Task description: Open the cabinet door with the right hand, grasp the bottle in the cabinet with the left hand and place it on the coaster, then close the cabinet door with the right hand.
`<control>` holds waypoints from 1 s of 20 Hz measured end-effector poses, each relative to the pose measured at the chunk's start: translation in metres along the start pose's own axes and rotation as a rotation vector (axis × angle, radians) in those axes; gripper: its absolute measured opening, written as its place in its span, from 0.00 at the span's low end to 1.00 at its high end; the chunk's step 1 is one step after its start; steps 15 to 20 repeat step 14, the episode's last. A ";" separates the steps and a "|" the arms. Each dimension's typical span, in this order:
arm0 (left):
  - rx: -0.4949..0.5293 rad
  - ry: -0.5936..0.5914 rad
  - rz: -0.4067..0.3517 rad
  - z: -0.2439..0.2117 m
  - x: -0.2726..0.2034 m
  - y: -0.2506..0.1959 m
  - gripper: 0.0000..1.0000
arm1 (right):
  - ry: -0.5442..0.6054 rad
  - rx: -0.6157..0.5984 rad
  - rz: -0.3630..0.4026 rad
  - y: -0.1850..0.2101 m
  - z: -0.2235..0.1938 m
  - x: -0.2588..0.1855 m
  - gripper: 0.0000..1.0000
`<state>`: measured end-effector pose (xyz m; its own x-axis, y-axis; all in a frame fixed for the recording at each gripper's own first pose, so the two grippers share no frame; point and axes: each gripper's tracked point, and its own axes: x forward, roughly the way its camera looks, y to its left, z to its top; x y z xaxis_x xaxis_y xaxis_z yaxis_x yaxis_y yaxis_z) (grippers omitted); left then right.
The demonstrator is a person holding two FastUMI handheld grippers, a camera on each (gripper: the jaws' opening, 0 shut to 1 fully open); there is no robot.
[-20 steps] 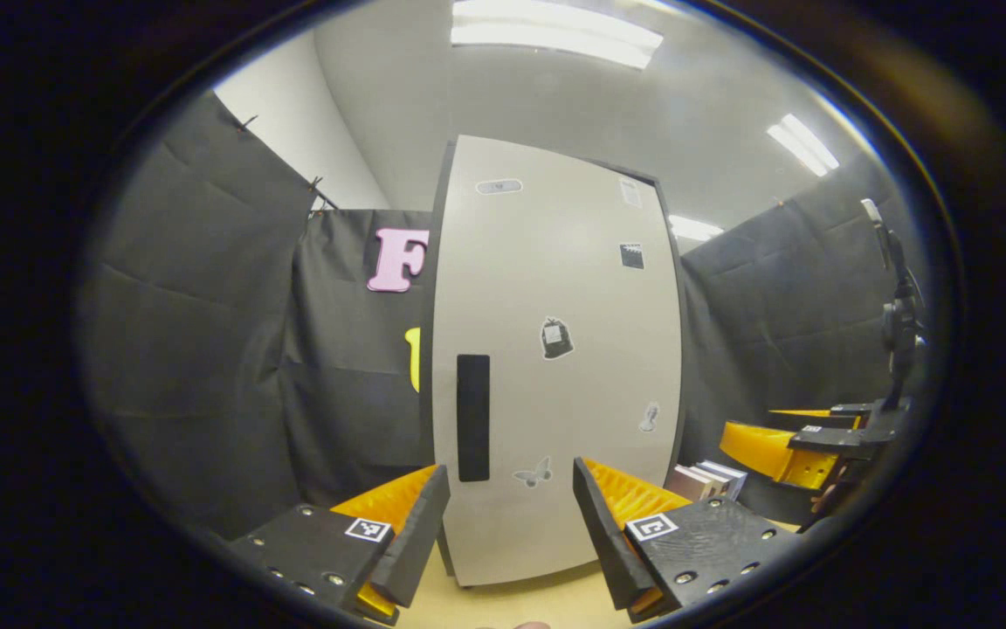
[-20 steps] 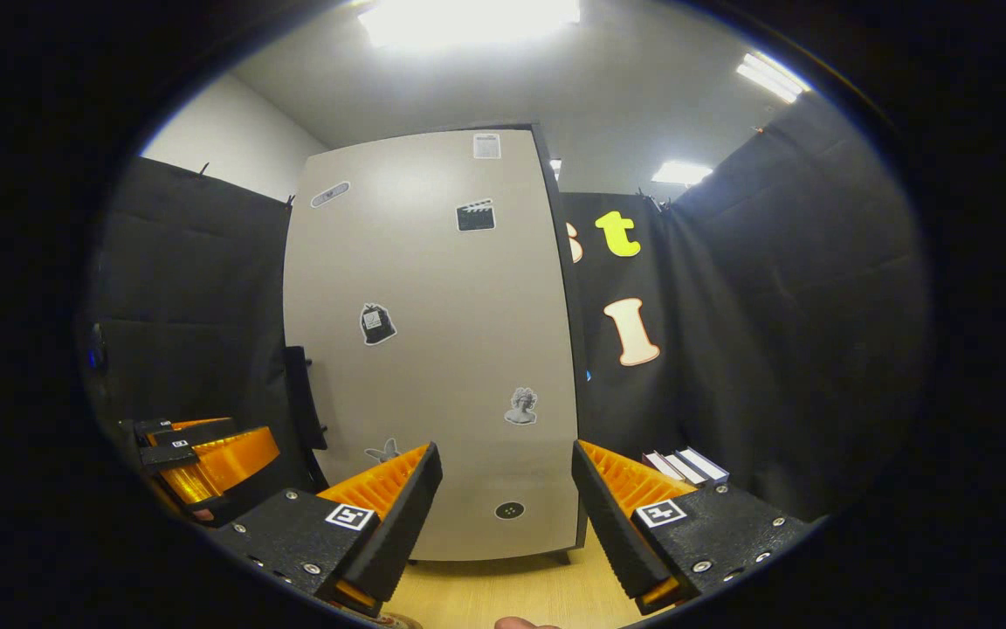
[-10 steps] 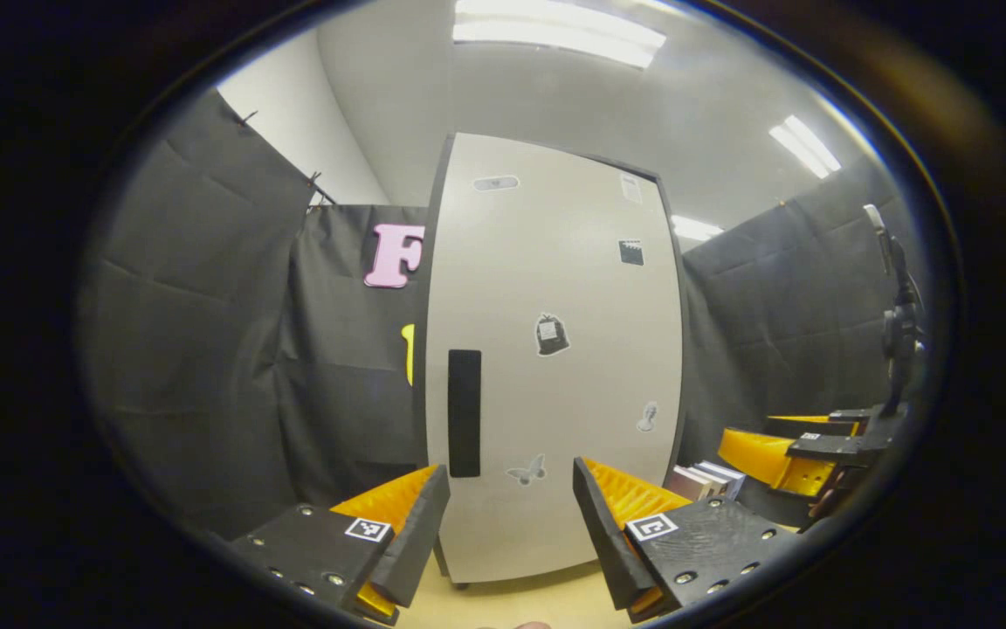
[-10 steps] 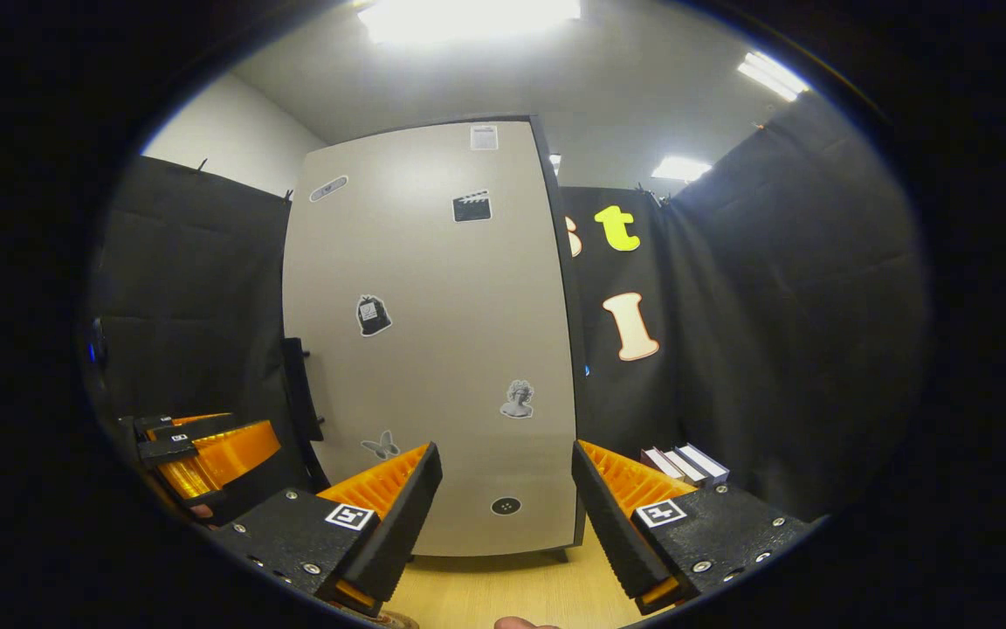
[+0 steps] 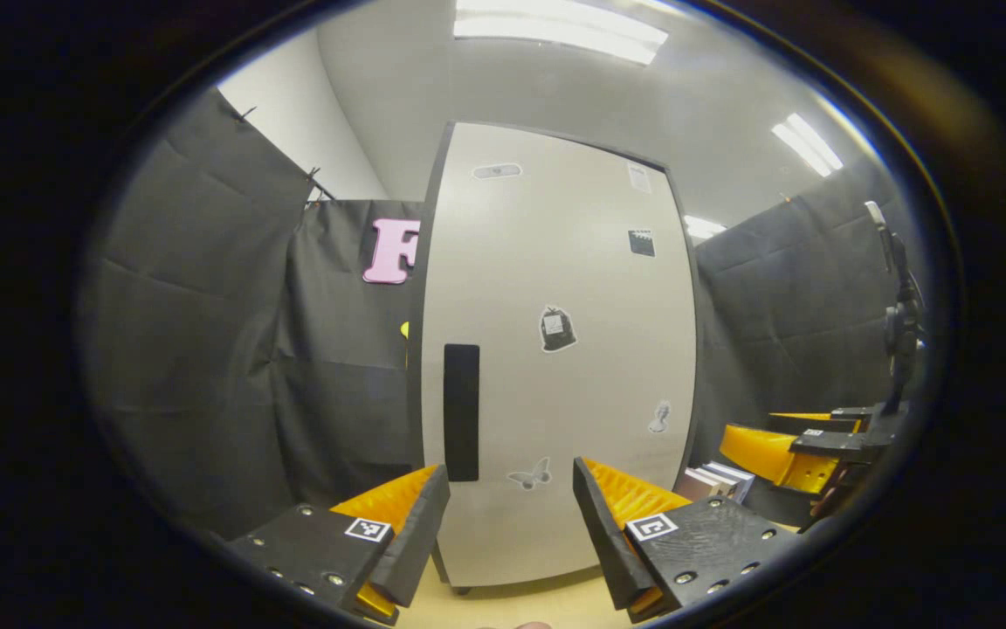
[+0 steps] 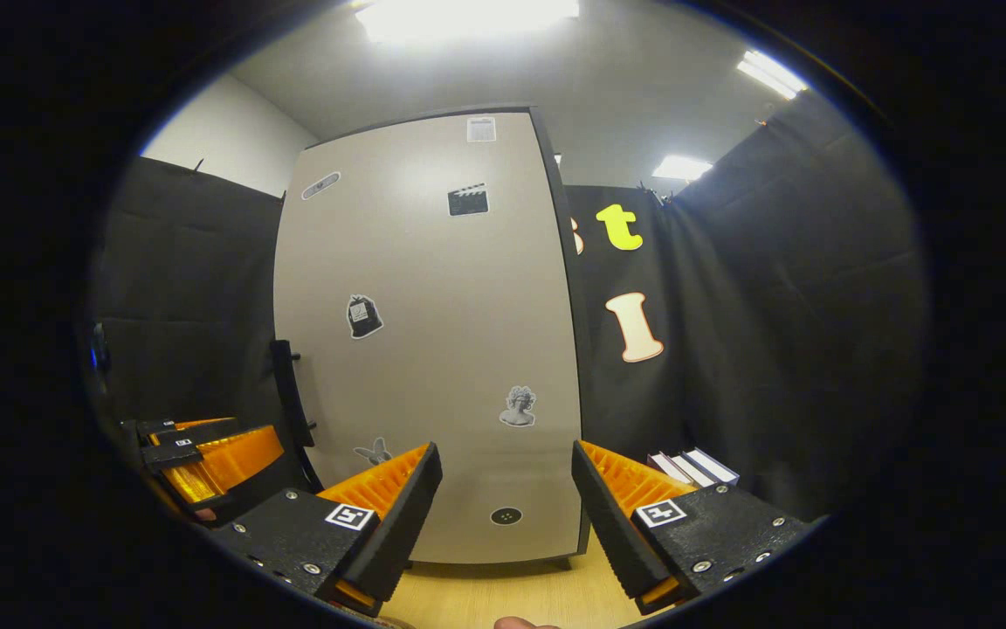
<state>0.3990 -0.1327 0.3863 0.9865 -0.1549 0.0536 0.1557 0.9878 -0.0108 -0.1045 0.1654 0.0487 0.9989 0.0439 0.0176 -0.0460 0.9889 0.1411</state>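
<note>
Cabinet door [image 6: 433, 349], a tall pale-grey panel with a black bar handle [image 6: 292, 406] at centre-left of the right gripper view, is seen larger than a second ago yet still closed, the bottle presumably hidden behind it, as the right gripper [image 6: 503, 511] and left gripper [image 5: 507, 524], both spread wide and empty, are brought closer.

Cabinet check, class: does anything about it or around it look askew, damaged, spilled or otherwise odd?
Nothing stands out. The cabinet door is shut and whole, its handle straight, stickers flat. The books beside it lie in a neat row. Both tools, left and right, are open and empty.
</note>
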 end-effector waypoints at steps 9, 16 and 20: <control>-0.006 0.009 -0.001 -0.005 0.004 0.003 0.82 | 0.014 0.009 -0.006 -0.001 -0.008 0.003 0.93; -0.017 0.016 0.002 -0.007 0.002 0.005 0.82 | 0.018 0.003 -0.005 0.001 -0.011 -0.002 0.93; -0.017 0.016 0.002 -0.007 0.002 0.005 0.82 | 0.018 0.003 -0.005 0.001 -0.011 -0.002 0.93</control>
